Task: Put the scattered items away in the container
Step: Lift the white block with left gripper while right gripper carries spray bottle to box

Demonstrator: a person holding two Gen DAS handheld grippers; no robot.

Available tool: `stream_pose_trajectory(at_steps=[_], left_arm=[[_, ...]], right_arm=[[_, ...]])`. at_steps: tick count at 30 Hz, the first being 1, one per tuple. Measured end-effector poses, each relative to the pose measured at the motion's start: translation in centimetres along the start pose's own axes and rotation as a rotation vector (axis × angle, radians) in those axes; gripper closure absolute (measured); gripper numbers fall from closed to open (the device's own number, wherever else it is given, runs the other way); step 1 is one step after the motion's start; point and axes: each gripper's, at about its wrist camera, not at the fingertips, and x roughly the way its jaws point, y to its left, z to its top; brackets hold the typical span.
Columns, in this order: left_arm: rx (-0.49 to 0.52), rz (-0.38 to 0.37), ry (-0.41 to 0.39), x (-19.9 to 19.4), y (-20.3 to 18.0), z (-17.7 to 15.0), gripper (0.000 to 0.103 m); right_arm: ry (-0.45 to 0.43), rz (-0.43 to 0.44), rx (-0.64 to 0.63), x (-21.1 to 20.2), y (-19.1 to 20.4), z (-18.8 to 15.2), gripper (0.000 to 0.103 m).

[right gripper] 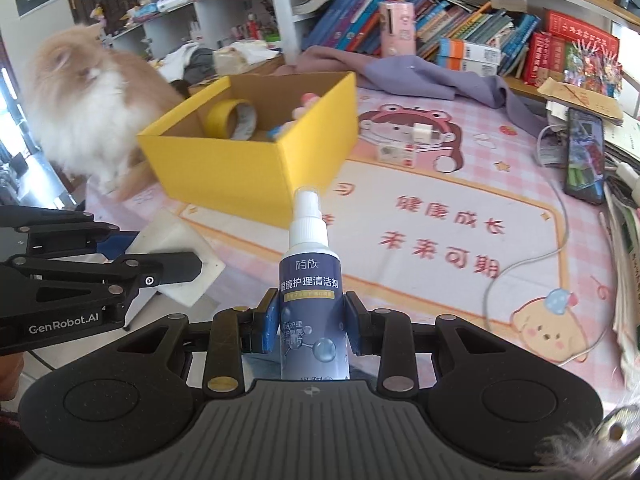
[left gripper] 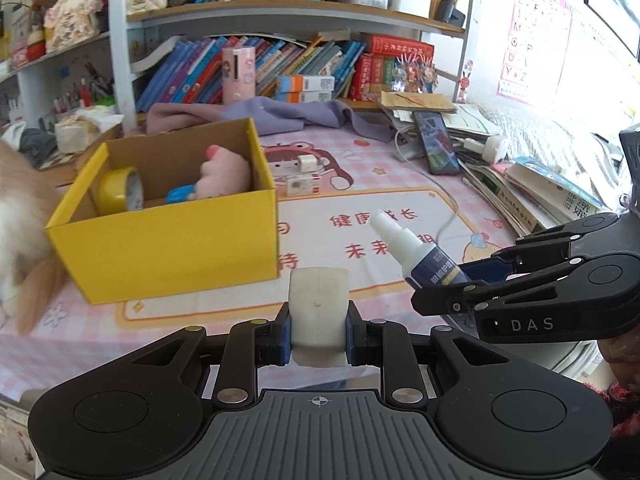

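Spray bottle upright, nozzle up

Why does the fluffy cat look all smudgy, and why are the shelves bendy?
Right wrist view: the cat is blurred, probably moving, while the spray bottle stays sharp. Left wrist view: the fisheye lens curves the bookshelf, and window light washes out the right edge.

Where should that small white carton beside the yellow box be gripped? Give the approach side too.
Probably across its narrow width at mid-length, from above: the white carton lies flat on the mat, and the yellow box crowds its left end.
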Motion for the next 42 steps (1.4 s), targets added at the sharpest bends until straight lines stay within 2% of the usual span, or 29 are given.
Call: stream_pose_trajectory(at_steps=[11, 21, 32, 42], left_arm=[[-0.052, 0.040, -0.045, -3.4, 2.4, -2.0, 0.080], [-0.139, 0.107, -0.069, -5.4, 5.5, -3.2, 0.081], [-0.127, 0.128, -0.151, -5.8, 7.2, -0.4, 0.081], [-0.112, 0.171, -0.192, -3.3, 9.2, 4.3, 0.081]], right_arm=[[-0.002, 0.033, -0.092, 0.0, 4.6, 0.2, 0.072], [-0.011, 0.080, -0.177, 0.9, 8.0, 1.4, 0.072], [-0.092, 0.091, -0.174, 1.3, 8.2, 5.3, 0.072], [-0.158, 0.141, -0.198, 3.8, 7.5, 10.6, 0.072]])
